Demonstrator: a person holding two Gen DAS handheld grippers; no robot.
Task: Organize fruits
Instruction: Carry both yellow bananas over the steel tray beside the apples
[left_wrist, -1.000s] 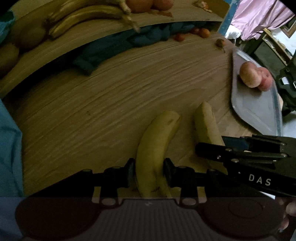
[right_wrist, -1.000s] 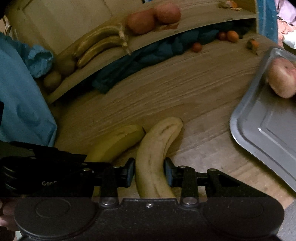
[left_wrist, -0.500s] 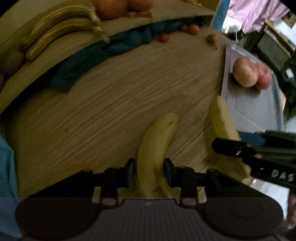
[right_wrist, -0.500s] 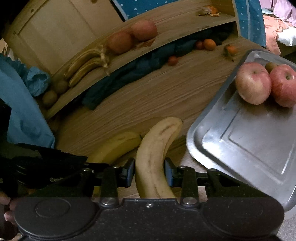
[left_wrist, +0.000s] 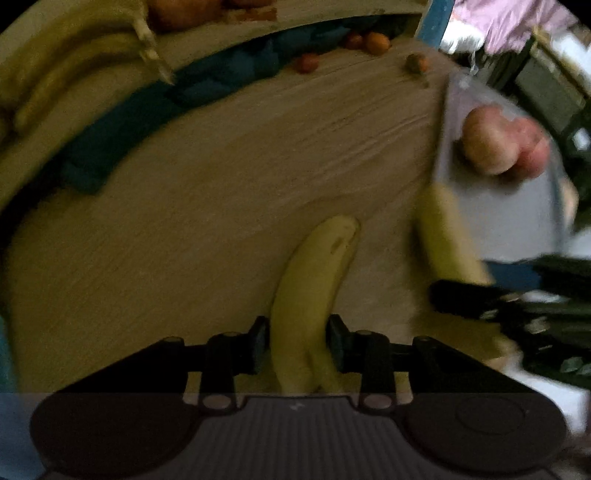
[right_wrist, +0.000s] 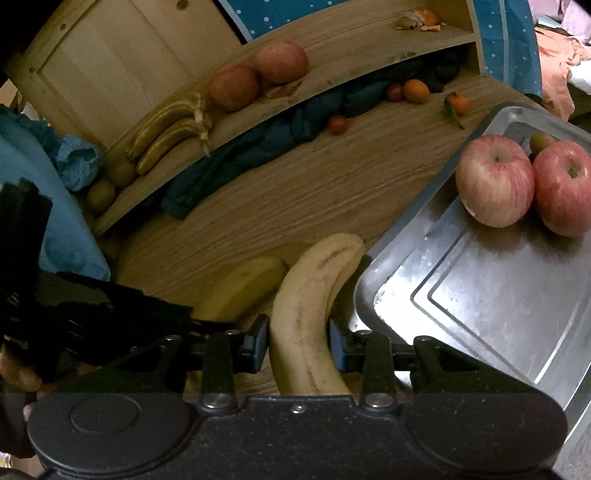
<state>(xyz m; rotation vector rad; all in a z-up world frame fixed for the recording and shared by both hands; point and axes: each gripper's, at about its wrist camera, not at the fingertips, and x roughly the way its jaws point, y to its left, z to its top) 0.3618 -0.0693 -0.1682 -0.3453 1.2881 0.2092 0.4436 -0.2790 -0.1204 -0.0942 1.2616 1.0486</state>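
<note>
Each gripper holds a yellow banana above the wooden table (right_wrist: 295, 192). My left gripper (left_wrist: 298, 343) is shut on one banana (left_wrist: 314, 280); my right gripper (right_wrist: 298, 345) is shut on the other banana (right_wrist: 314, 295), whose tip reaches the near-left corner of the metal tray (right_wrist: 480, 306). Two red apples (right_wrist: 495, 181) and a small green fruit (right_wrist: 541, 142) lie at the tray's far end. In the left wrist view the right-hand banana (left_wrist: 447, 236) and right gripper (left_wrist: 517, 310) show blurred at the right, by the tray (left_wrist: 454, 122).
A raised wooden shelf (right_wrist: 332, 62) at the back carries two brown bananas (right_wrist: 170, 129), two apples (right_wrist: 258, 77) and kiwis (right_wrist: 110, 181). A dark blue cloth (right_wrist: 280, 129) lies under it. Small orange and red fruits (right_wrist: 415, 90) sit on the far table. A blue garment (right_wrist: 70, 236) is left.
Both grippers have carried their bananas up and to the right; the right banana's tip has come from the bare table to the tray's corner. Both stay shut. The left view is now motion-blurred.
</note>
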